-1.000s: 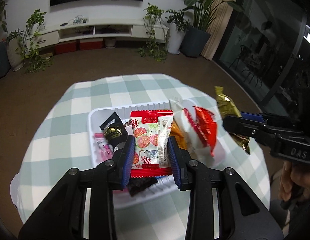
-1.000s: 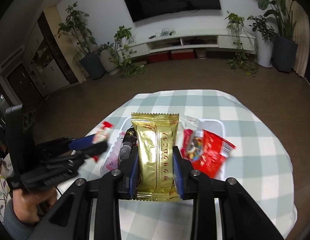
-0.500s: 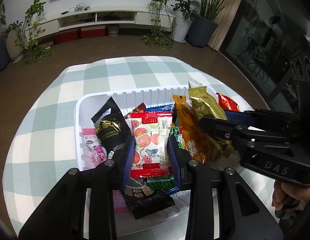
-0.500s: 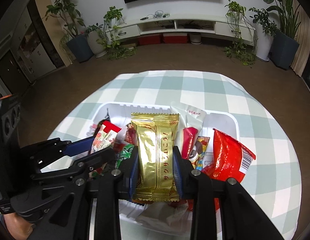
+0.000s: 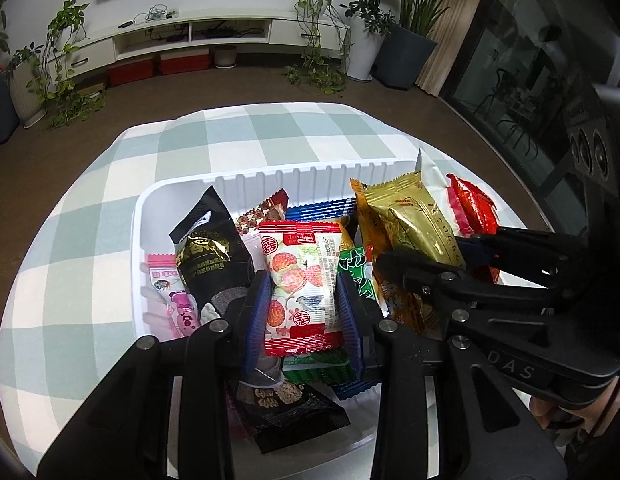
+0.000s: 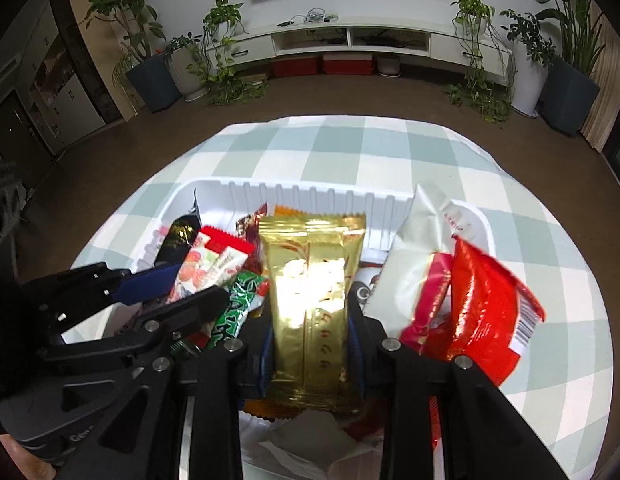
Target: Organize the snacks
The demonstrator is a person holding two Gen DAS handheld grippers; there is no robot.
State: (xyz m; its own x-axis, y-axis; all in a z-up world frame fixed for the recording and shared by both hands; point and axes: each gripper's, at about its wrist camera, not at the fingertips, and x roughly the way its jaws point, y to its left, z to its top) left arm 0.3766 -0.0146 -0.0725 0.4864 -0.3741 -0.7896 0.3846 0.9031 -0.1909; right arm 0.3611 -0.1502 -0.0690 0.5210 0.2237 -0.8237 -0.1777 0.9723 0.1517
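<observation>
Snacks mostly fill the white tray (image 5: 177,204) on the checked table (image 5: 109,200). Left gripper (image 5: 305,308) pinches a red-and-white fruit packet (image 5: 301,280) low over the tray's 6 o'clock side; right gripper (image 6: 310,344) pinches a gold wafer packet (image 6: 310,280) at its 3 o'clock side. Both packets, judging by this, only need releasing into the pile

My tongs (image 5: 305,300) are matt black plastic with ribbed blue pads (image 5: 258,312). The gold packet (image 6: 310,300) is glossy foil, the red-and-white packet (image 5: 301,280) shiny film. The white tray (image 5: 310,172) is smooth ribbed plastic; the counter (image 5: 237,140) wears matt checked cloth.
</observation>
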